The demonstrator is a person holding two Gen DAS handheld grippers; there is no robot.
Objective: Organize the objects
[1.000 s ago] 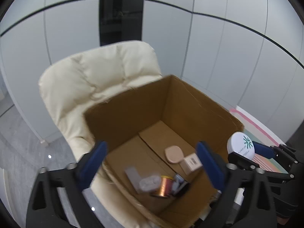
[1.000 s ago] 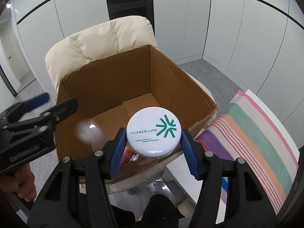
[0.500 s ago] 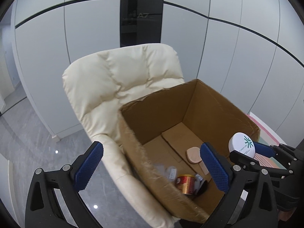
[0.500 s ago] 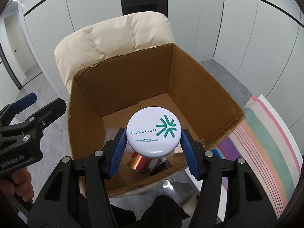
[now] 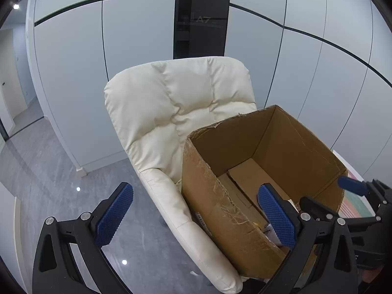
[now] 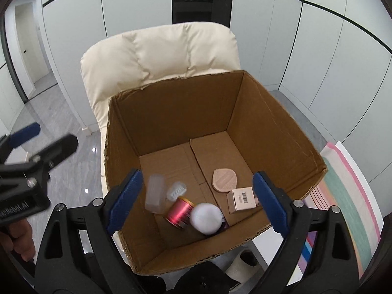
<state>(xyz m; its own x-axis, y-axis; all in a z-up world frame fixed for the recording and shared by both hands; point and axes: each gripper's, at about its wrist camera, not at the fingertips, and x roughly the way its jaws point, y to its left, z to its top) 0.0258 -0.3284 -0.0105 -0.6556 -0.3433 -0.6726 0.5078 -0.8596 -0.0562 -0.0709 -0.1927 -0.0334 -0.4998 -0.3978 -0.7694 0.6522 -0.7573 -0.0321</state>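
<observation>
Grey-panelled room, cream armchair (image 5: 176,112), cardboard box (image 6: 264,127), both tools wide open, empty, white jar (image 6: 205,216) visible only from right tool (image 6: 196,201).

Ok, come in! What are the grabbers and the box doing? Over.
Right gripper open above the cardboard box. Left gripper open, holding nothing. White round compact blurred, inside the box beside the red spool. Nothing in the way.
</observation>
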